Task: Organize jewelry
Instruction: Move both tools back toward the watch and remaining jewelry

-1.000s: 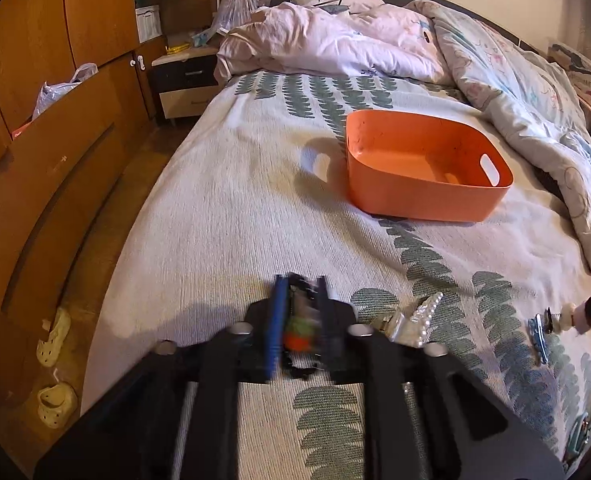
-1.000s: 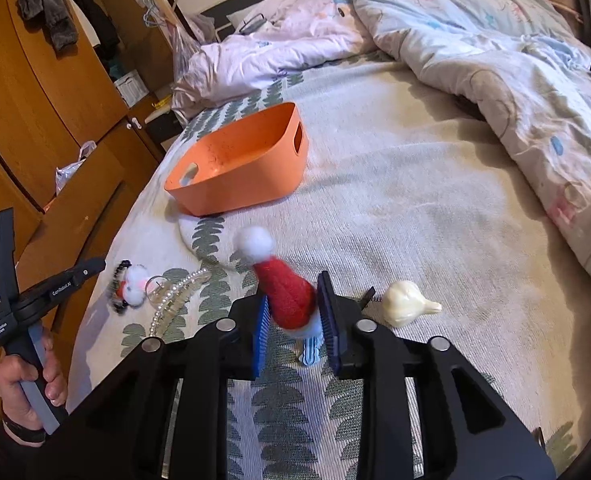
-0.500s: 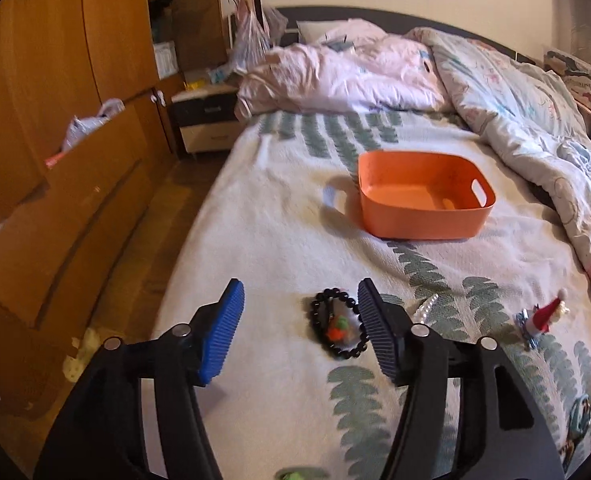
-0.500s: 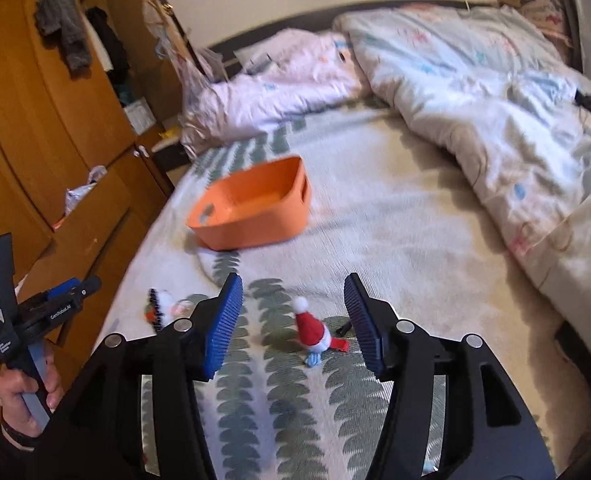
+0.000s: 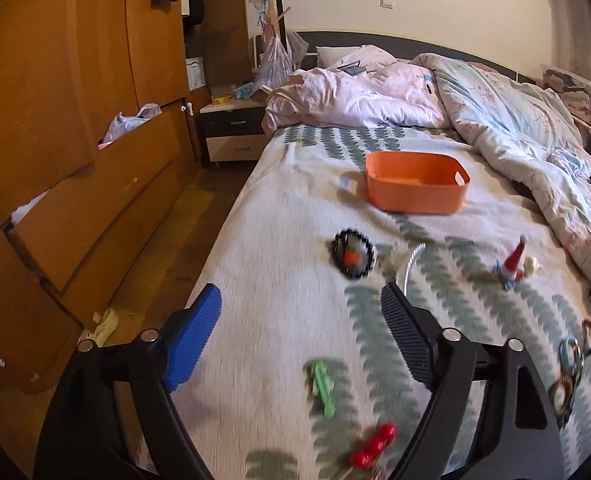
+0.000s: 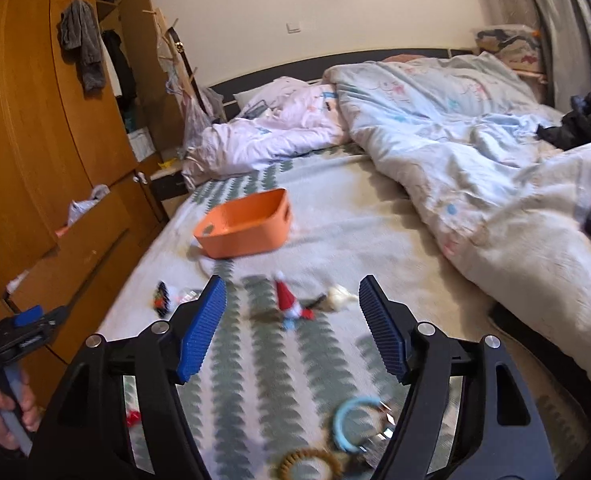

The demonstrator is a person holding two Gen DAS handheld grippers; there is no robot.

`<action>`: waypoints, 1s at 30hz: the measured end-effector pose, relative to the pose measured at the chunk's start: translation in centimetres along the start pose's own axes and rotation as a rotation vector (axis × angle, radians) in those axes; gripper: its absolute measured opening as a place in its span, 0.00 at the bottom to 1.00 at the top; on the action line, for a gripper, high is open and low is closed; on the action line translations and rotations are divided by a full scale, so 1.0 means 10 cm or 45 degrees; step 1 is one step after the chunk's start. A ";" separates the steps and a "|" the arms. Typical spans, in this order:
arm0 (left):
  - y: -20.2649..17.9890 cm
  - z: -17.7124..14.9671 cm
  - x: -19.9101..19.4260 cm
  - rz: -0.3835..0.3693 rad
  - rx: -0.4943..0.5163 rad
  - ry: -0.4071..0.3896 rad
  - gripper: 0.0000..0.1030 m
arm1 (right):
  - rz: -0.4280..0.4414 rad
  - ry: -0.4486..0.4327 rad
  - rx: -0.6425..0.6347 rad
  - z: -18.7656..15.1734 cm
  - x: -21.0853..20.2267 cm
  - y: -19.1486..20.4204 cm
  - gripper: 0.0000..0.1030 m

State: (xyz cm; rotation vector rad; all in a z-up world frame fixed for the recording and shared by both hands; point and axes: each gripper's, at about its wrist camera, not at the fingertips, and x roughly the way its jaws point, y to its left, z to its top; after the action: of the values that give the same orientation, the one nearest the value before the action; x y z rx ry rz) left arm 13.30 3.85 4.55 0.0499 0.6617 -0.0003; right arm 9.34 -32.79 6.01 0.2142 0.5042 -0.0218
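Observation:
My left gripper (image 5: 300,308) hangs over the bed, its jaws opening, with nothing between them. A black bead bracelet (image 5: 353,254) with an orange piece lies on the leaf-print cover beyond it. My right gripper (image 6: 292,320) is also opening and holds nothing. A red Santa-hat clip (image 6: 289,304) lies on the cover past its fingers, beside a white clip (image 6: 339,298). The orange basket (image 5: 415,180) stands farther up the bed. A green clip (image 5: 321,388) and red berries (image 5: 373,446) lie under the left gripper. A blue ring (image 6: 351,416) lies under the right one.
A rumpled duvet (image 6: 475,152) covers the bed's right side. A wooden wardrobe (image 5: 75,120) with open drawers lines the left, and a nightstand (image 5: 231,132) stands beyond it. Hair ties (image 5: 571,360) lie at the bed's right. A person's hand (image 6: 3,412) holds the left gripper's handle.
The left gripper let go of the black bracelet and the right let go of the Santa-hat clip. Both widened and drew back and up from the bed.

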 end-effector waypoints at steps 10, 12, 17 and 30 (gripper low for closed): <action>0.26 -0.51 -0.10 0.002 -0.110 0.094 0.82 | -0.048 0.045 0.250 -0.68 -0.44 -0.53 0.70; 0.31 -0.60 -0.14 -0.002 -0.141 0.112 0.82 | -0.039 0.070 0.338 -0.80 -0.48 -0.65 0.70; 0.37 -0.75 -0.12 -0.018 -0.180 0.189 0.82 | -0.064 0.150 0.379 -1.01 -0.46 -0.71 0.70; 0.33 -0.82 -0.22 0.056 -0.129 0.152 0.86 | -0.045 0.164 0.293 -1.11 -0.51 -0.44 0.70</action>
State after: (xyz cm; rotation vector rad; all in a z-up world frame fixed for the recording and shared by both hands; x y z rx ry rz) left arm 6.58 7.45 -0.40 -0.0337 0.7791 0.0791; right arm -0.80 -34.95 -1.88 0.4336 0.6342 -0.1015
